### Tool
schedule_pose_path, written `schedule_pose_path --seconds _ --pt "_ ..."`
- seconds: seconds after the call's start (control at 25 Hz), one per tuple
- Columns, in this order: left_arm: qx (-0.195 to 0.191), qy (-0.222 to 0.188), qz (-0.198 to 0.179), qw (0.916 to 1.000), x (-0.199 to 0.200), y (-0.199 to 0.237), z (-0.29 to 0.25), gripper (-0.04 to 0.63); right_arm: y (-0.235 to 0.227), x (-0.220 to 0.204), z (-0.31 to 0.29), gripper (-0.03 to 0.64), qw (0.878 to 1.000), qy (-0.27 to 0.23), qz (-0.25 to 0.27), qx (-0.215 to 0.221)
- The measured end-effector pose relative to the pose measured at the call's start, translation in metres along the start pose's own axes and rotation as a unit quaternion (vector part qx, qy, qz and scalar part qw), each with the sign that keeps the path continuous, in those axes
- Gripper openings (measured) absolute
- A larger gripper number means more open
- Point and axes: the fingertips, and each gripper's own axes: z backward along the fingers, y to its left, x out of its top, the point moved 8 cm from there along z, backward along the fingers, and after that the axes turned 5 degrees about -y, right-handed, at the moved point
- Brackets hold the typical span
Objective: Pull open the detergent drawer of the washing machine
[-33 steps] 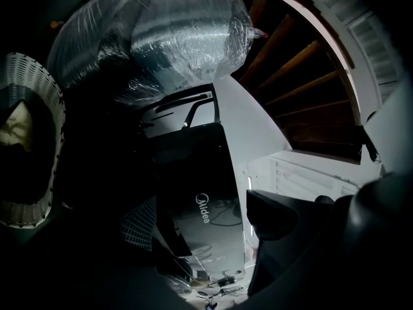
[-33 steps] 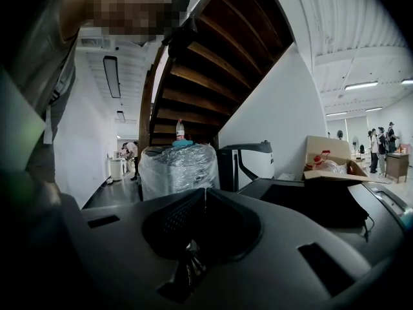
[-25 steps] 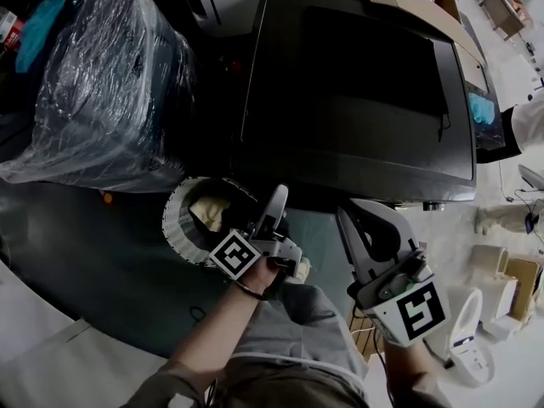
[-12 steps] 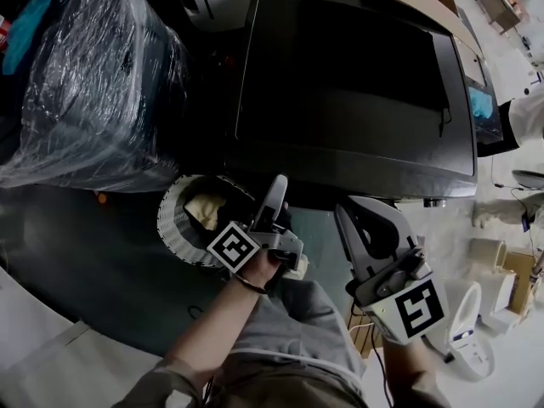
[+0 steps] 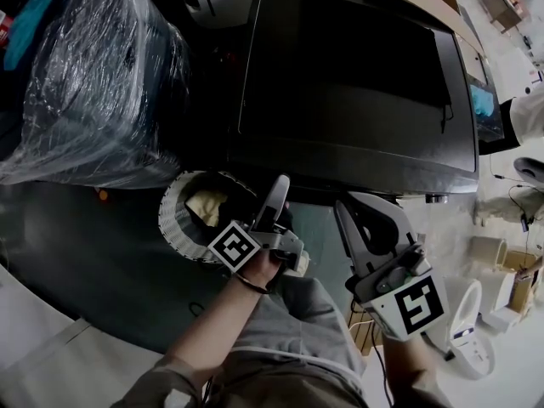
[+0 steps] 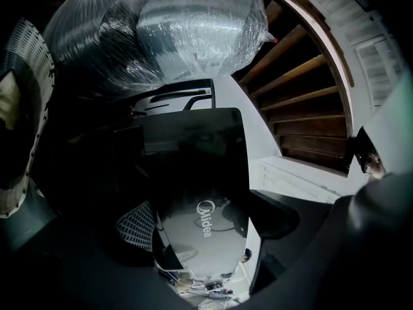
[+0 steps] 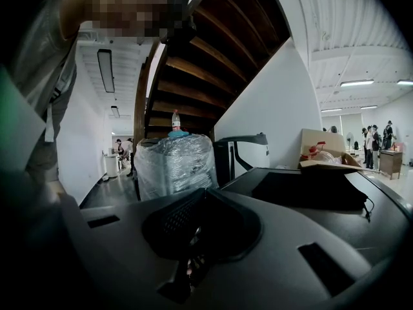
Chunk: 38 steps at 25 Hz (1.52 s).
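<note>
Under the head camera's steep downward look, the washing machine shows only its dark top. Its front is hidden, so the detergent drawer cannot be made out; the left gripper view gives just a glossy dark panel with a logo. Near the machine's front edge hang the left tongs, jaws apart on nothing. The right tongs beside them are closed and empty. A plastic-wrapped bundle stands to the left on the dark floor, with wooden stairs behind.

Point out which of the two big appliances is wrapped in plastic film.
The bulky appliance at the head view's upper left: clear film wraps it. The washing machine to its right is bare, with a dark top.
</note>
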Motion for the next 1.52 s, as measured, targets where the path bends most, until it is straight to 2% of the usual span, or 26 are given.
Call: schedule_pose_path --seconds 0.28,1.0,1.32,1.52 --pt "-0.002 0.012 -0.011 0.9999 -0.003 -0.001 0.022 0.453 0.012 -0.002 0.006 0.034 1.000 0.004 -0.001 -0.003" --pt "0.000 0.039 -0.012 0.9992 -0.018 -0.003 0.084 0.453 0.048 -0.006 0.032 0.034 1.000 0.006 0.010 -0.011" --pt "0.004 0.048 -0.010 0.9988 -0.022 -0.002 0.104 0.453 0.065 -0.004 0.037 0.034 1.000 0.005 -0.003 -0.021" --pt "0.003 0.052 -0.014 0.9986 -0.024 -0.003 0.118 0.453 0.073 -0.008 0.040 0.034 1.000 0.011 0.002 -0.012"
